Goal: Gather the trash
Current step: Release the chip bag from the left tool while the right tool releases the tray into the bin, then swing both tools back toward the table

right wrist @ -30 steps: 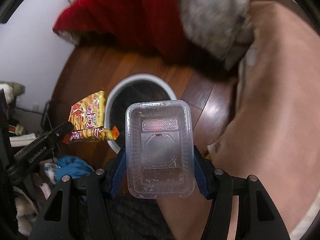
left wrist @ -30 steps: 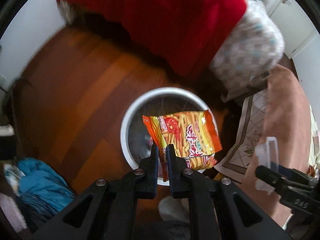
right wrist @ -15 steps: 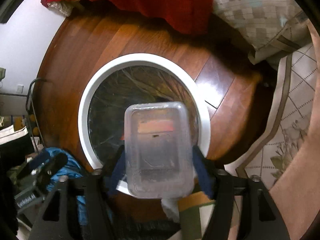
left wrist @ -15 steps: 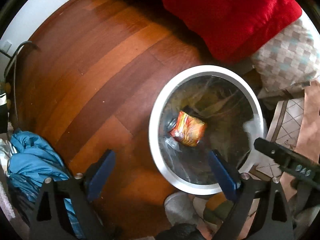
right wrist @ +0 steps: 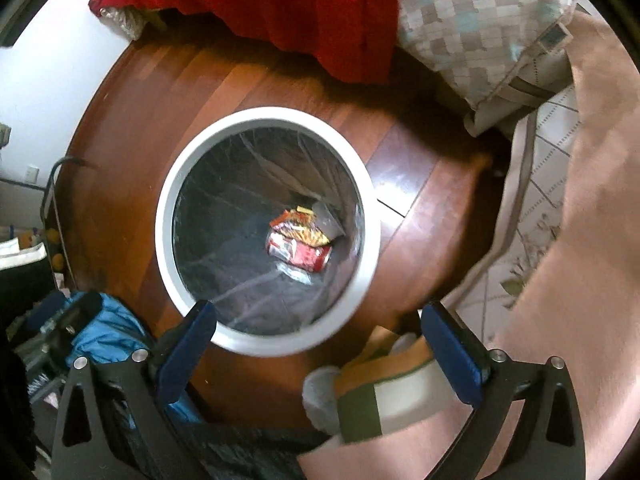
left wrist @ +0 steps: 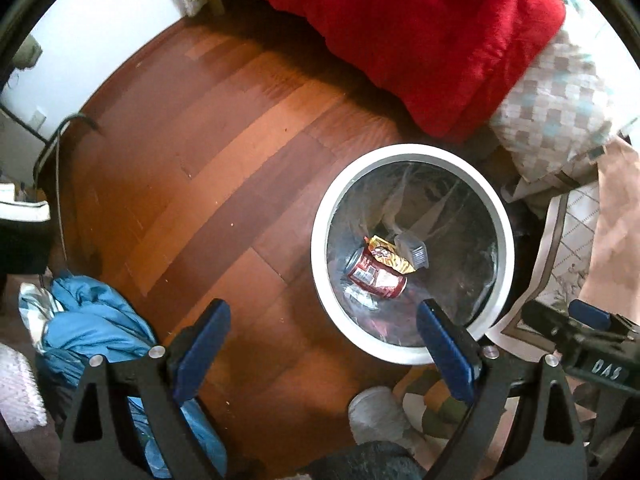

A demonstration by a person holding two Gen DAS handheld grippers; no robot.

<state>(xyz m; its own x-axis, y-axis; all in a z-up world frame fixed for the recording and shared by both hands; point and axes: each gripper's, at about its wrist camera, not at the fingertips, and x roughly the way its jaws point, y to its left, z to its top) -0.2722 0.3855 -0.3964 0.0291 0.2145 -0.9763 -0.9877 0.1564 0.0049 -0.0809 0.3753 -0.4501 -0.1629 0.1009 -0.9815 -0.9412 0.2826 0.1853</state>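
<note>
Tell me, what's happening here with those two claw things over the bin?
A person is tidying up trash with a handheld gripper in each hand. Both the left gripper and the right gripper are open and empty, held above a white-rimmed trash bin on the wooden floor. Lying at the bottom of the bin are a snack wrapper, a red can and a clear plastic container.

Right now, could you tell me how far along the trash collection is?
Done: the snack packet, red can and clear plastic tray lie at the bottom of the bin. In hand: nothing; the left gripper and right gripper are both open and empty. Left: no other loose trash is clearly visible.
</note>
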